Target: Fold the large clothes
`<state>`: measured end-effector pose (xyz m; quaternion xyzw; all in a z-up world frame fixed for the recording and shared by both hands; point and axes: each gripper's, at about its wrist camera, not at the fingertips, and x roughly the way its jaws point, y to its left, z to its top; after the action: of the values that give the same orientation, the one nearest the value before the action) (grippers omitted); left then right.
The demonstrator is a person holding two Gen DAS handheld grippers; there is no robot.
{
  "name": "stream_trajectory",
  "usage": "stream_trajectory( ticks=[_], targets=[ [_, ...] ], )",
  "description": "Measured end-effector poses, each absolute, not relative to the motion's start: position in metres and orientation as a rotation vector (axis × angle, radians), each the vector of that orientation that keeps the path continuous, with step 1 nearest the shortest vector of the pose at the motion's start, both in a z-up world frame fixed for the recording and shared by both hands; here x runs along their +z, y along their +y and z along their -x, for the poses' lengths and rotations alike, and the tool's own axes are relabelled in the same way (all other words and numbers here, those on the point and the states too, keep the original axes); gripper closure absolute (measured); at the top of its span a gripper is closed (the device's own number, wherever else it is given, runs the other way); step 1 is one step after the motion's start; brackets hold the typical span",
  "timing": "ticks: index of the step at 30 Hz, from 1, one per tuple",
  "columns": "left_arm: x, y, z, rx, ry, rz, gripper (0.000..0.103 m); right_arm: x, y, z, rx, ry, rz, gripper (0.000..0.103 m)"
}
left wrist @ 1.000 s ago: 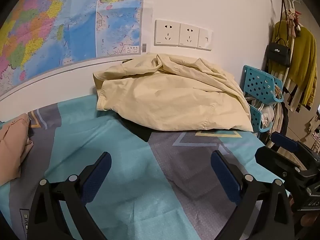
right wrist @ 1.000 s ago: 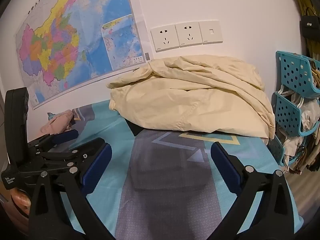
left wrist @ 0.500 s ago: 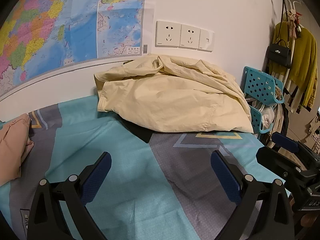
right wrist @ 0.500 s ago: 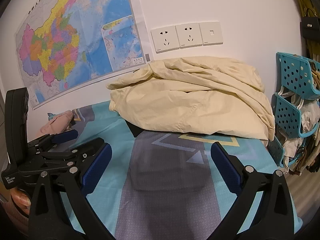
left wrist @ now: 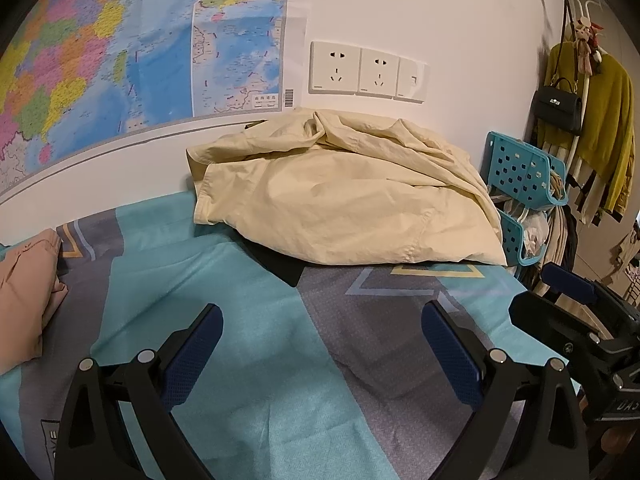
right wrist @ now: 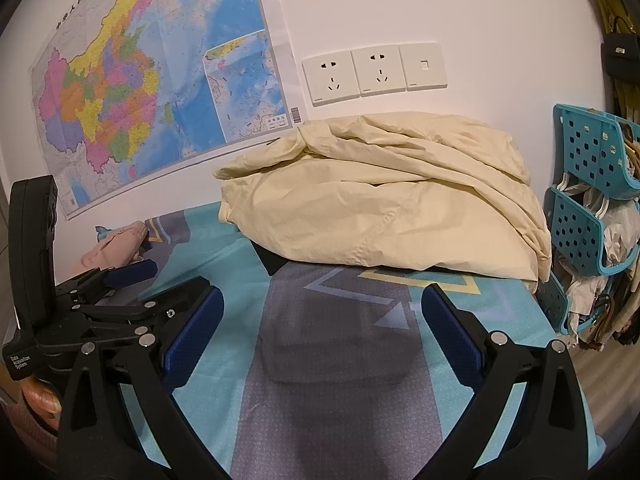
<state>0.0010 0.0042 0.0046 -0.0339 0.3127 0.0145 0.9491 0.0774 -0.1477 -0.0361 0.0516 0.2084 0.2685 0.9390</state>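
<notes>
A crumpled cream garment (left wrist: 340,200) (right wrist: 384,208) lies heaped against the wall at the far side of the bed, on top of something dark. My left gripper (left wrist: 322,344) hovers open over the teal and grey sheet (left wrist: 240,300), well short of the heap, nothing between its blue pads. My right gripper (right wrist: 322,340) is open too, above the grey stripe of the sheet (right wrist: 340,400), also short of the garment. The right gripper shows at the right edge of the left wrist view, and the left gripper at the left of the right wrist view.
A folded pink garment (left wrist: 24,292) (right wrist: 116,248) rests at the bed's left. Teal plastic baskets (left wrist: 524,176) (right wrist: 592,200) stand past the right edge, with a coat rack (left wrist: 584,120) holding a yellow-green garment and black bag. A map (right wrist: 152,92) and wall sockets (left wrist: 366,72) are behind.
Both grippers have drifted very slightly; the view has barely shifted. The garment lies as before and both grippers stay open.
</notes>
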Motion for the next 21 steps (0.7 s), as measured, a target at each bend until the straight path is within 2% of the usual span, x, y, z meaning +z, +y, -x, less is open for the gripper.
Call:
stream_trajectory(
  ticks=[21],
  targets=[
    [0.0052,0.0047,-0.0035,0.023,0.644,0.076,0.007,-0.0374,-0.1441,-0.08,0.551,0.432,-0.097,0.005]
  ],
)
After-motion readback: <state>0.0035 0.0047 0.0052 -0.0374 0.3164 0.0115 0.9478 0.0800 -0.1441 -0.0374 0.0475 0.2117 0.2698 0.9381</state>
